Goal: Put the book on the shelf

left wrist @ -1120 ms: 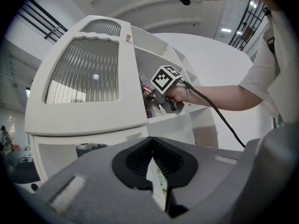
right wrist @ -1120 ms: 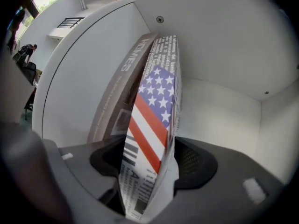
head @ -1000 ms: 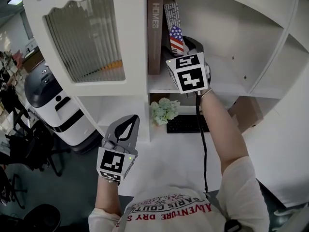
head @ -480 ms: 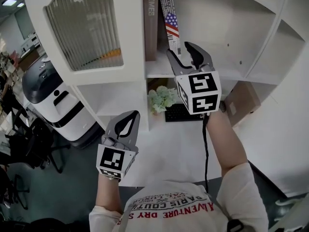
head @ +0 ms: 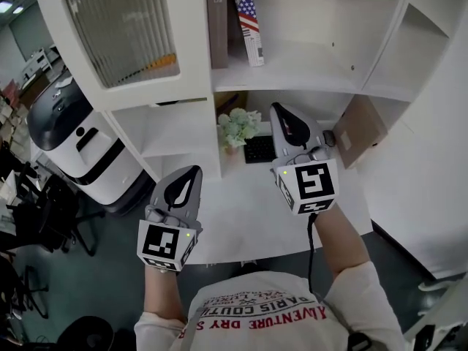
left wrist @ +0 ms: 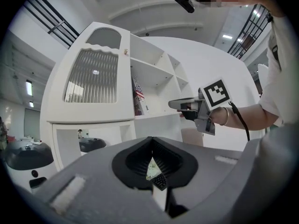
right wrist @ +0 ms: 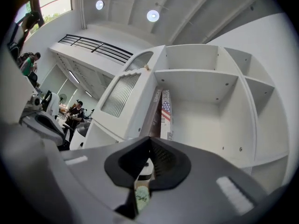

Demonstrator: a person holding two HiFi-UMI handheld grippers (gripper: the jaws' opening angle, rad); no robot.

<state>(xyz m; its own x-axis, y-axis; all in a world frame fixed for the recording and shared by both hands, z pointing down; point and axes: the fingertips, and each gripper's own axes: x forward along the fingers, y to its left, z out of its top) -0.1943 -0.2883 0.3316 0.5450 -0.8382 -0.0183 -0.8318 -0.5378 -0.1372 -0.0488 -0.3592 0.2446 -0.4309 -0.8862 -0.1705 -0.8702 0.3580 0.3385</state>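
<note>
Though just closed, right tool is empty.

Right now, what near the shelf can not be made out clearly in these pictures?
Brown book: head view, the top edge cuts off its title; too small in both gripper views.
Flag book: all views, spine print too small to read.
Cabinet door: head view, ribbed glass blurs whatever is behind it.

**Both grippers closed, nothing held**

The left gripper is at the lower left of the head view, with its jaws together, pointing up the frame. The right gripper is right of centre, on the stretched right forearm. Its jaws have just closed, with nothing between them.
</note>
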